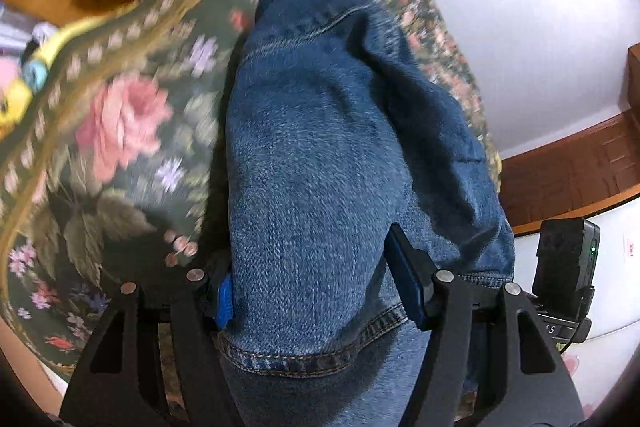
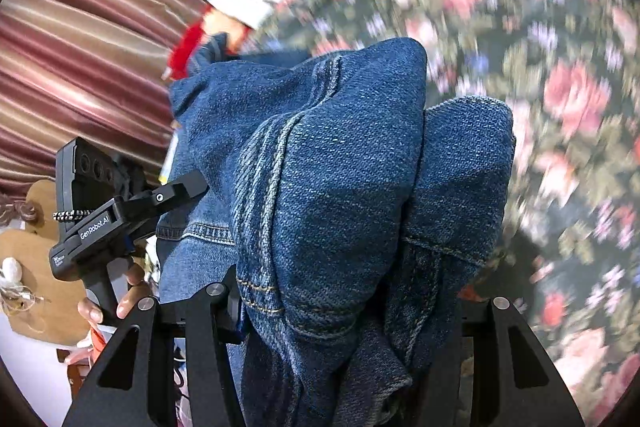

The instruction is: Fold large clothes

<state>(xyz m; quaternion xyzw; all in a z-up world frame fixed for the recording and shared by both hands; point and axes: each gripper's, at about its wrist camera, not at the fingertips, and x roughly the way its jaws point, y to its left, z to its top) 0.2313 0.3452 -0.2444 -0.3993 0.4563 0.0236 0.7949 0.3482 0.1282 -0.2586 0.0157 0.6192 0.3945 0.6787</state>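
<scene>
Denim fills both views: the blue jeans [image 1: 320, 155] hang bunched between each tool's fingers, hems and seams near the jaws. The left gripper [image 1: 316, 291] pinches one fold, the right gripper [image 2: 348, 307] another thick wad. Beneath lies a floral bedspread [image 1: 120, 123], blurred, with open cloth left of the jeans. A white wall [image 1: 520, 27] rises beyond. In the right wrist view, the left tool's body reads "GenRobot.AI" [image 2: 94, 225].
</scene>
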